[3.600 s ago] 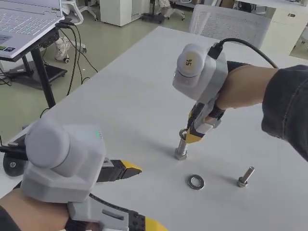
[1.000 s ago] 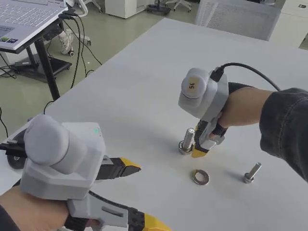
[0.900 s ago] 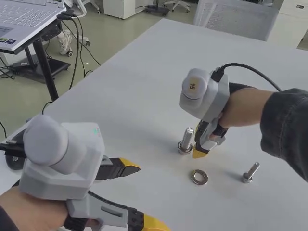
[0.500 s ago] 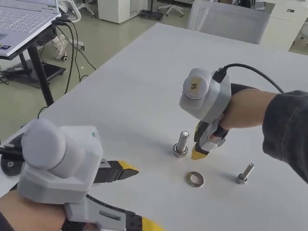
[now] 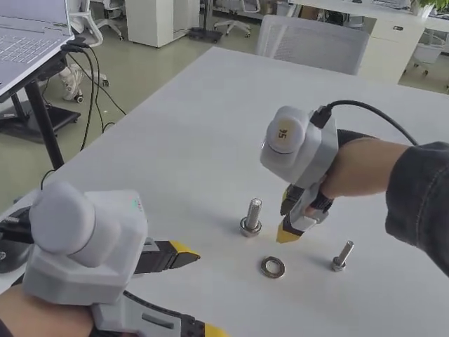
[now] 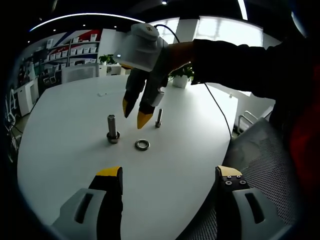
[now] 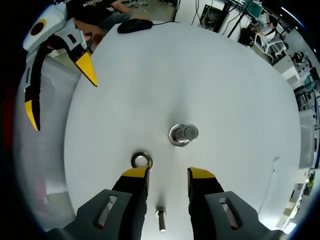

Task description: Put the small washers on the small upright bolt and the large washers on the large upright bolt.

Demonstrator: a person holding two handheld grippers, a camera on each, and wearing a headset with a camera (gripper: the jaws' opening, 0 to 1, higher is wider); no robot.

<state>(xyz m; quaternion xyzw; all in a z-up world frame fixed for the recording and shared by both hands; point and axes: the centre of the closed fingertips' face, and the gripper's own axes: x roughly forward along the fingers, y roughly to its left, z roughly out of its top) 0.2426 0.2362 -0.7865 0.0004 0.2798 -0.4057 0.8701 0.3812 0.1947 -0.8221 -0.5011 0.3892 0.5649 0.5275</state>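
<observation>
Washer (image 5: 273, 267) — loose steel ring lying flat on the white table (image 5: 175, 126), between the large upright bolt (image 5: 251, 216) and the small upright bolt (image 5: 342, 255), touching neither. Probably light, rigid and slick. Lying flat, it offers little edge, so it is best pinched across the rim, or lifted with one jaw tip in the hole.
Right gripper (image 5: 286, 223) — above the table, just beside the large upright bolt; jaws partly apart, empty.
Left gripper (image 6: 168, 172) — well back from the parts; jaws wide apart, empty.
</observation>
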